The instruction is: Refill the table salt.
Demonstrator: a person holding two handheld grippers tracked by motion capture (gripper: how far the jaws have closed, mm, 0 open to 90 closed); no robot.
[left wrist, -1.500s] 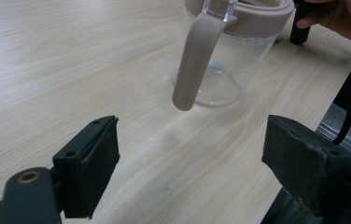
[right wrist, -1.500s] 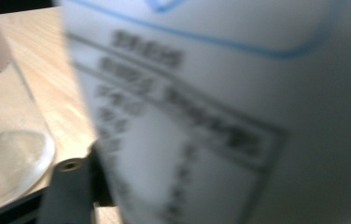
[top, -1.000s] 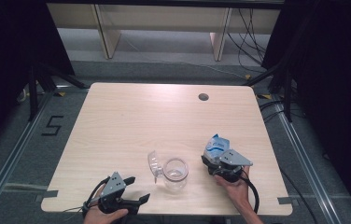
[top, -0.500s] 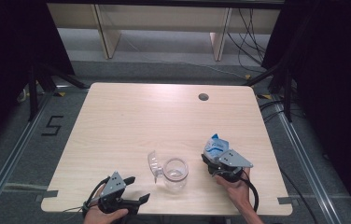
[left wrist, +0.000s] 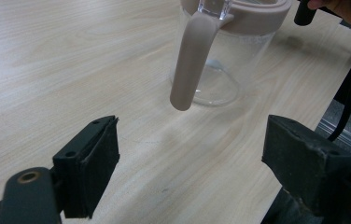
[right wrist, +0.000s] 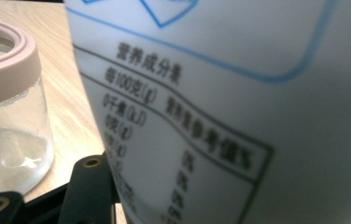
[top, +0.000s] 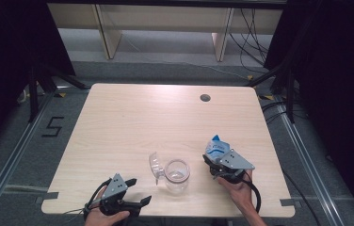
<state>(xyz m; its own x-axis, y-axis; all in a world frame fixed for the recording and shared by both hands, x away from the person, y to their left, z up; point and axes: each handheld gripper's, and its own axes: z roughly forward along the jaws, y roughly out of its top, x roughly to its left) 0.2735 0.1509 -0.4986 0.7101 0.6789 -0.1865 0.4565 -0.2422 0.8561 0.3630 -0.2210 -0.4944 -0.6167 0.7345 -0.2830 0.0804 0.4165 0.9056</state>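
A clear glass jar (top: 177,175) with a pink rim and pink handle (left wrist: 192,60) stands near the table's front edge, its clear hinged lid (top: 155,165) flipped open to the left. My right gripper (top: 215,160) is just right of the jar, shut on a white pouch (top: 216,148) with blue print. In the right gripper view the pouch (right wrist: 220,93) covers most of the picture, with one black finger (right wrist: 89,186) against it and the jar (right wrist: 10,107) at the left. My left gripper (top: 138,190) is open at the front edge, its jaws (left wrist: 194,163) pointing at the jar (left wrist: 220,51) with nothing between them.
The light wooden table (top: 132,122) has a round cable hole (top: 205,98) at the back right. Shelf legs and cables stand on the floor behind it, and metal rails run along both sides.
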